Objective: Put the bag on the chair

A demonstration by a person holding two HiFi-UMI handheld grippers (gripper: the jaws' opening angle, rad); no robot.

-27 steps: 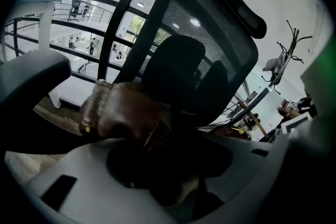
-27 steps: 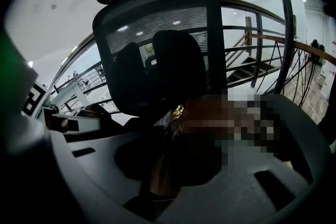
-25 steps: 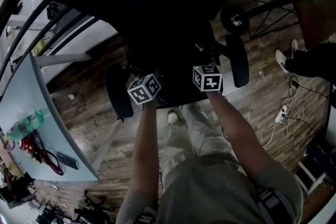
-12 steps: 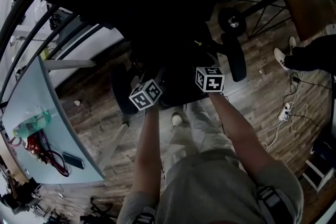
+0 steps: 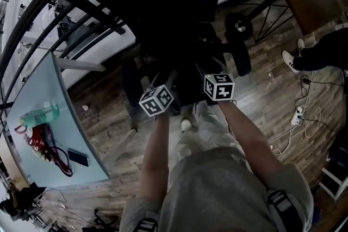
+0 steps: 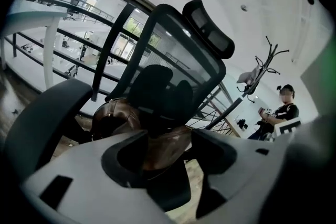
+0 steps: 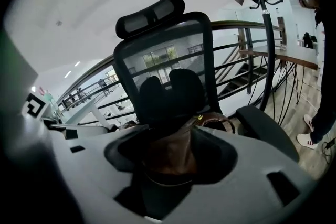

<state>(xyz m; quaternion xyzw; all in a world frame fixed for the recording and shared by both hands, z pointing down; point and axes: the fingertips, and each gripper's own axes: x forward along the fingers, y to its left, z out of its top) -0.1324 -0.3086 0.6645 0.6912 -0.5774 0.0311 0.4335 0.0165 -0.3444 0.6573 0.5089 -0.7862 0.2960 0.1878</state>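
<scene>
In the head view the black office chair [image 5: 239, 57] fills the upper middle. The left tongs [image 5: 163, 87] and right tongs [image 5: 216, 74] reach toward its seat from the lower centre. The seat is too dark there to show what lies on it.

The left gripper view puts the brown leather bag [image 6: 113, 118] at lower centre, on the seat against the mesh backrest. These tongs stand wide, having just narrowed a little, and the bag shows in the gap with the pads seemingly clear of it.

The right gripper view shows the same bag from the other side, lower centre. Its tongs are also wide and have just eased in slightly, gripping nothing.

The placing looks done, and only drawing the tongs clear remains. Only the left gripper view shows the person [image 6: 281, 107] at the right edge.
</scene>
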